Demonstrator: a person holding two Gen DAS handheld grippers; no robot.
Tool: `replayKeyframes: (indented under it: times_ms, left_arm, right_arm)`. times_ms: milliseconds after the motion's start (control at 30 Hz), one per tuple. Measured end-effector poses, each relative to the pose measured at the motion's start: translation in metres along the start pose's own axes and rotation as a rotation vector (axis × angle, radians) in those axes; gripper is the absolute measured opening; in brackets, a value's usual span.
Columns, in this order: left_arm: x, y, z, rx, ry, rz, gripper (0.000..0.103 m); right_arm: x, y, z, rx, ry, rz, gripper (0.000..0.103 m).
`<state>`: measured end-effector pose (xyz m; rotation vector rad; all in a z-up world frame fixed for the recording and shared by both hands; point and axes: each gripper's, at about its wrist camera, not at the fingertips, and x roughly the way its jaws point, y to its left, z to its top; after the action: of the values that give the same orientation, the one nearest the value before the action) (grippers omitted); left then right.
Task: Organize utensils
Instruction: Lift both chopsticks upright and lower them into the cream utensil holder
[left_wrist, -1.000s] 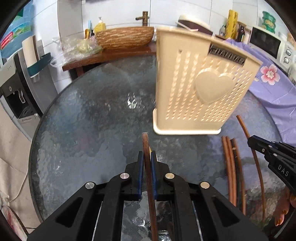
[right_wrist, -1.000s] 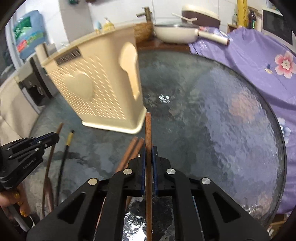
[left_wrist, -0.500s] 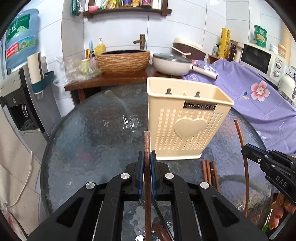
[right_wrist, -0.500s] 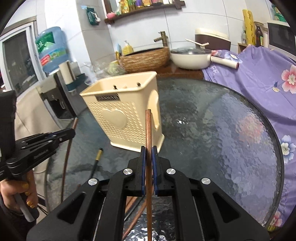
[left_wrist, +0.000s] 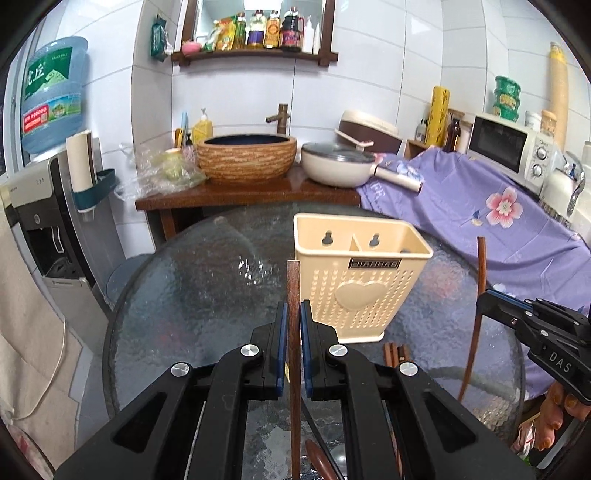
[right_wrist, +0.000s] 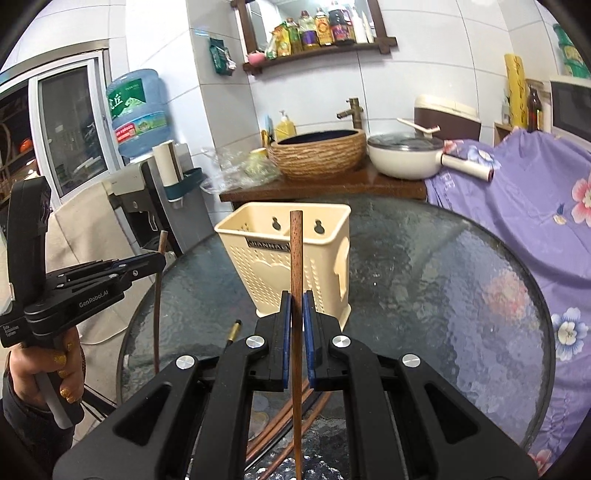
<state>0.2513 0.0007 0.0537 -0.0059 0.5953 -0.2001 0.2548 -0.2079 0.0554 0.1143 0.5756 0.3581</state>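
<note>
A cream perforated utensil holder (left_wrist: 360, 291) (right_wrist: 258, 266) stands upright on the round glass table (left_wrist: 184, 295), its two compartments open on top. My left gripper (left_wrist: 292, 308) is shut on a brown wooden utensil handle (left_wrist: 293, 273), raised above the table just left of the holder. My right gripper (right_wrist: 296, 299) is shut on another wooden handle (right_wrist: 296, 243), in front of the holder. Each gripper shows in the other's view: the right gripper (left_wrist: 491, 301) and the left gripper (right_wrist: 147, 262). Loose wooden chopsticks (left_wrist: 395, 352) (right_wrist: 273, 432) lie on the glass near the holder's base.
A black chopstick with a gold tip (right_wrist: 233, 328) lies on the glass. Purple flowered cloth (left_wrist: 480, 206) covers the right side. Behind the table is a wooden counter (left_wrist: 240, 195) with a woven basin and a pan. A water dispenser (left_wrist: 40, 206) stands left. A hand (right_wrist: 66, 373) grips the left tool.
Both grippers have risen with their wooden handles and tilted up. The holder now sits lower and smaller in both views, with its open top showing.
</note>
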Motion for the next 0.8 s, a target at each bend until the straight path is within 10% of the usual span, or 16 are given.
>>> replayKeyframes:
  times_ms: [800]
  left_arm:
    - [-0.054, 0.006, 0.064, -0.044, -0.157, -0.080, 0.007]
  right_arm:
    - [-0.030, 0.027, 0.068, -0.046, -0.108, 0.067, 0.007]
